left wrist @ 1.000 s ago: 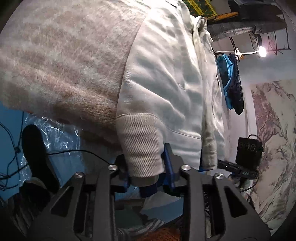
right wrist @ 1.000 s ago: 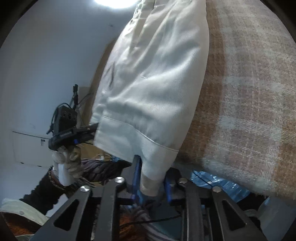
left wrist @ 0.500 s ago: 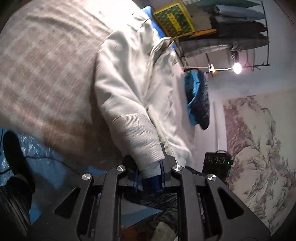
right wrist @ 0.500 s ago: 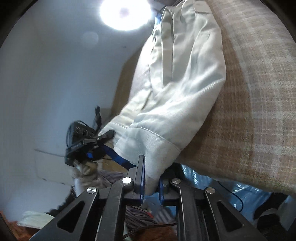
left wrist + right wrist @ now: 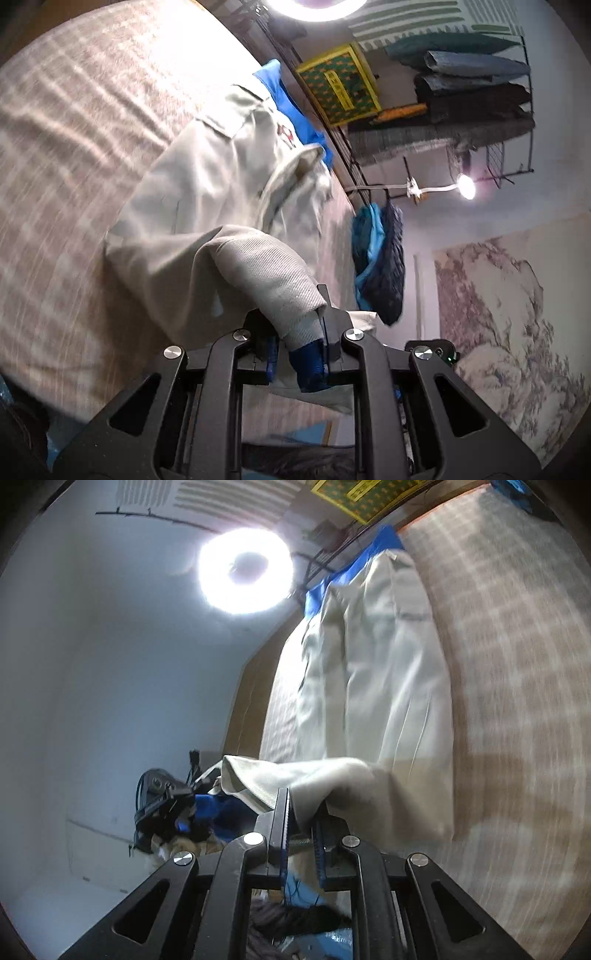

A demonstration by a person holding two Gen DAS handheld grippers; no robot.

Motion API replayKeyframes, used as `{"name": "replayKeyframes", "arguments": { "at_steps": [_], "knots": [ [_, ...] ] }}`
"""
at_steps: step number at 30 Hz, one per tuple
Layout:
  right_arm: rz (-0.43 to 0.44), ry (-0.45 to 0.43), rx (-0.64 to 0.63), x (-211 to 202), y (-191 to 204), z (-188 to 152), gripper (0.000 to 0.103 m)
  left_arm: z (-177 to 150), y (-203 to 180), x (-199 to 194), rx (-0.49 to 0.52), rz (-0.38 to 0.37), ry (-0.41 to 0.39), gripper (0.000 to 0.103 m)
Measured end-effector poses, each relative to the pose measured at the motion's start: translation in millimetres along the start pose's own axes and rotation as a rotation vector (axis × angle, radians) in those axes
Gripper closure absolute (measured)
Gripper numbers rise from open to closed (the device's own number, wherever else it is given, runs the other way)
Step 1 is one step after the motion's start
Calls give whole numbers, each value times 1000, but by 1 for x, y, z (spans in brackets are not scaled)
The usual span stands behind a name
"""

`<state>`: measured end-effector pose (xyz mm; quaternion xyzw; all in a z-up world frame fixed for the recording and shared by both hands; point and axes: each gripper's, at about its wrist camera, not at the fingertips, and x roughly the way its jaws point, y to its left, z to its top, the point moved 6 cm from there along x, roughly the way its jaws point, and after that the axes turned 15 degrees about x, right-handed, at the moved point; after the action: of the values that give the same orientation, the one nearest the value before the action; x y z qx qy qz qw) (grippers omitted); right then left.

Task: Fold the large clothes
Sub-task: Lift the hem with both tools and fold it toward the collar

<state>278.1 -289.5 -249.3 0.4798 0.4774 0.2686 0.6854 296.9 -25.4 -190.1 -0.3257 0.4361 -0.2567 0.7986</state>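
Observation:
A cream jacket (image 5: pixel 221 177) lies lengthwise on a beige plaid blanket (image 5: pixel 74 147). My left gripper (image 5: pixel 295 315) is shut on the ribbed cuff (image 5: pixel 273 280) of one sleeve, which arches up off the jacket toward the camera. In the right wrist view the same jacket (image 5: pixel 388 672) stretches away over the blanket (image 5: pixel 517 664). My right gripper (image 5: pixel 303 805) is shut on the other sleeve end (image 5: pixel 314 775), lifted clear of the blanket. The fabric hides both grippers' pads. At the left of that view, the black housing (image 5: pixel 159 797) of the left-hand tool shows beside a gloved hand.
A blue cloth (image 5: pixel 291 110) lies under the jacket's collar end. Beyond the bed stands a wire rack of folded clothes (image 5: pixel 461 92) with a yellow-green box (image 5: pixel 338 88) and hanging blue garments (image 5: pixel 376 258). A ring light (image 5: pixel 245 570) glares overhead.
Both grippers have risen and swung inward over the bed, each carrying its sleeve end. The jaws narrowed onto the cuffs. The sleeves now arch above the blanket and more of the jacket shows.

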Motion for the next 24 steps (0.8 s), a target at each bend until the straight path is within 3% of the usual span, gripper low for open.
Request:
{"name": "replayKeyframes", "arguments": {
  "at_steps": [11, 16, 19, 20, 22, 23, 24],
  "knots": [
    [-72, -45, 71, 36, -19, 78, 95, 43, 50, 72, -80, 95, 25, 88],
    [-107, -48, 116, 43, -39, 94, 95, 46, 58, 90, -36, 153, 44, 86],
    [-105, -48, 109, 48, -39, 97, 88, 48, 57, 93, -2, 172, 32, 85],
    [-100, -45, 106, 46, -37, 98, 78, 49, 56, 92, 9, 176, 27, 83],
    [-71, -69, 100, 41, -33, 102, 60, 52, 54, 91, 21, 167, 25, 74],
    [-61, -85, 90, 32, -30, 103, 58, 54, 52, 89, 20, 153, 20, 70],
    [-54, -98, 79, 28, -27, 105, 57, 56, 50, 86, 17, 134, 6, 60]
  ]
}}
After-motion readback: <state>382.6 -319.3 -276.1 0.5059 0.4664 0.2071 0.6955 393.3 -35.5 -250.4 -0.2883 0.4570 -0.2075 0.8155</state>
